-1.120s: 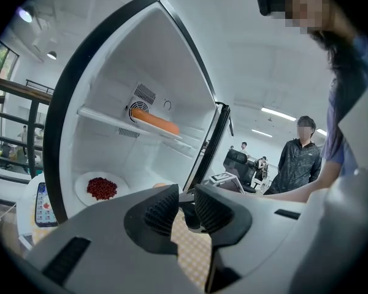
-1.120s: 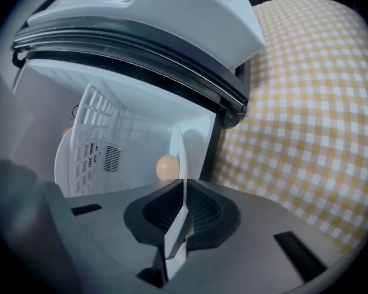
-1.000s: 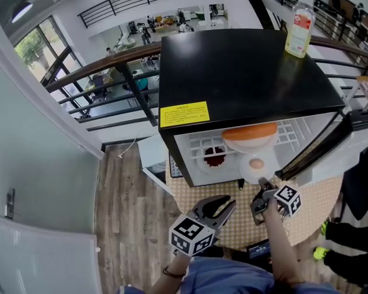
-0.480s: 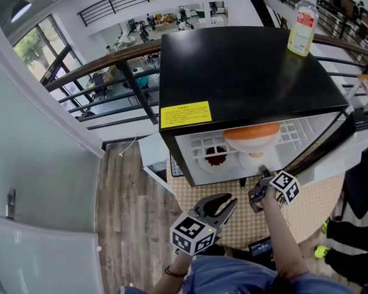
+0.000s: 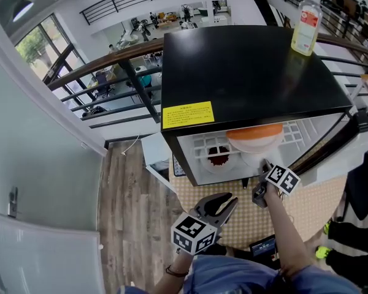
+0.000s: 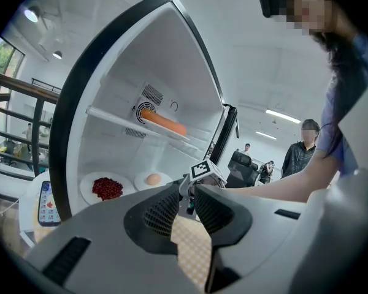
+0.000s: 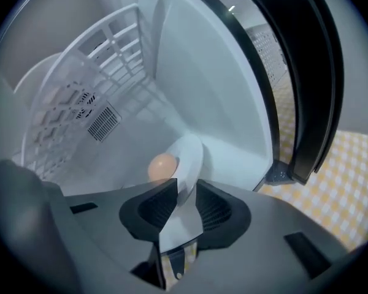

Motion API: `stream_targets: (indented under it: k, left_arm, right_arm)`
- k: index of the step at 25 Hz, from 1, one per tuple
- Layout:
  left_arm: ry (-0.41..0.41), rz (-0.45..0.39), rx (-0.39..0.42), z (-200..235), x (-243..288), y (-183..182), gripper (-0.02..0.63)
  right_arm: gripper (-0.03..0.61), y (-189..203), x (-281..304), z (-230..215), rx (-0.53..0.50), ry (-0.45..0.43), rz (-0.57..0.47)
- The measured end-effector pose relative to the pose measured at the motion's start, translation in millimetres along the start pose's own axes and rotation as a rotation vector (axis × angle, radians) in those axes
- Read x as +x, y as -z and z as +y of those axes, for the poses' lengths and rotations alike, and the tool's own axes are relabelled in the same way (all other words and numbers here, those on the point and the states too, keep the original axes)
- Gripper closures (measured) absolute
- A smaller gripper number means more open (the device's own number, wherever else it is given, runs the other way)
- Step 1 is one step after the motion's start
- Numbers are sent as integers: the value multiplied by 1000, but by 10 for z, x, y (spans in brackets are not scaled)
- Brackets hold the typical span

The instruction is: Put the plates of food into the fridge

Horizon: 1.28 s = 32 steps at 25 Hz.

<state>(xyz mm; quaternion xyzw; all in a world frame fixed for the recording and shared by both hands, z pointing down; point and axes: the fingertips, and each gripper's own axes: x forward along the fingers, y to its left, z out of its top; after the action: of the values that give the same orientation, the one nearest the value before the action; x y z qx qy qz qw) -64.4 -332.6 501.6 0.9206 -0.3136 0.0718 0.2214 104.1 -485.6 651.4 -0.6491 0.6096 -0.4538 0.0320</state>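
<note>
Head view: the black fridge stands open on the checked cloth. On its floor sit a plate of red food and, beside it under an orange dish, the egg plate. The right gripper reaches to the fridge mouth; the left gripper hangs back, well apart.

Left gripper view: its jaws stand slightly apart with only the cloth showing between them, so it is empty. Both plates lie flat inside.

Right gripper view: its jaws have just been opening. The near rim of the white plate lies between the pads, which no longer pinch it, so the plate is released on the fridge floor. It looks stiff, light and glazed, so probably slippery. The egg would likely roll if tipped, so any regrasp belongs on that near rim, kept level
</note>
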Motion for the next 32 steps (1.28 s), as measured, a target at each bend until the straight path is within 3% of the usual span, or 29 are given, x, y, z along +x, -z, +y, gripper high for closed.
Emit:
stream_targets:
  k: [7, 11, 14, 18, 23, 32]
  left_arm:
    - [-13, -4, -4, 37, 7, -7, 523]
    - [-23, -6, -5, 44, 5, -18, 523]
    - [-32, -10, -4, 35, 0, -31, 523]
    - [-43, -13, -5, 15, -2, -30, 523]
    - [-53, -15, -1, -51, 11, -25, 523]
    - [-60, -20, 6, -236, 79, -19, 523]
  right_arm:
    - [446, 22, 32, -56, -193, 64, 39]
    - [430, 27, 21, -53, -251, 86, 45]
    - [338, 8, -5, -35, -316, 116, 47]
    - [330, -77, -88, 18, -392, 132, 22]
    - [331, -70, -295, 187, -374, 16, 10]
    - [373, 66, -1035, 565, -442, -229, 32]
